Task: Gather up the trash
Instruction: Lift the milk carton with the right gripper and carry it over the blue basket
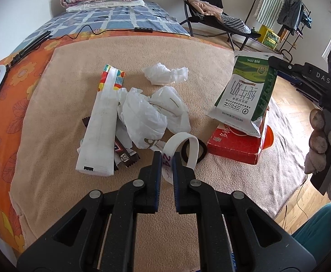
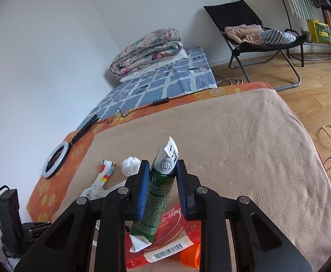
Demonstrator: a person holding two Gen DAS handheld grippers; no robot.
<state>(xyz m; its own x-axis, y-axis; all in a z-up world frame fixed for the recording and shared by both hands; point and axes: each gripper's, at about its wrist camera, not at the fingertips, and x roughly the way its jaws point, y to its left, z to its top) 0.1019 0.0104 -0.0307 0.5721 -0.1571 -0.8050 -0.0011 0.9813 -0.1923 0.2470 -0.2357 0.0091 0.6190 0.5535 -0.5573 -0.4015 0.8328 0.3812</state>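
My left gripper (image 1: 167, 158) is shut on a white looped band (image 1: 183, 142) marked in purple, which lies beside a crumpled white plastic bag (image 1: 142, 117). A long white wrapper (image 1: 102, 124) with a coloured end, a brown snack wrapper (image 1: 124, 156), crumpled tissue (image 1: 165, 73) and a black ring (image 1: 193, 150) lie around it on the beige blanket (image 1: 188, 45). My right gripper (image 2: 162, 170) is shut on a flattened green-and-white milk carton (image 2: 158, 195), held tilted above a red box (image 2: 165, 238). That milk carton (image 1: 244, 97) also shows at the right of the left wrist view.
An orange lid (image 2: 190, 256) sticks out under the red box (image 1: 235, 145). A ring light (image 2: 56, 158) and its cable lie on the orange floral sheet at the left. A folded quilt (image 2: 147, 52) and a folding chair (image 2: 256, 34) stand beyond. Wood floor with cables lies to the right.
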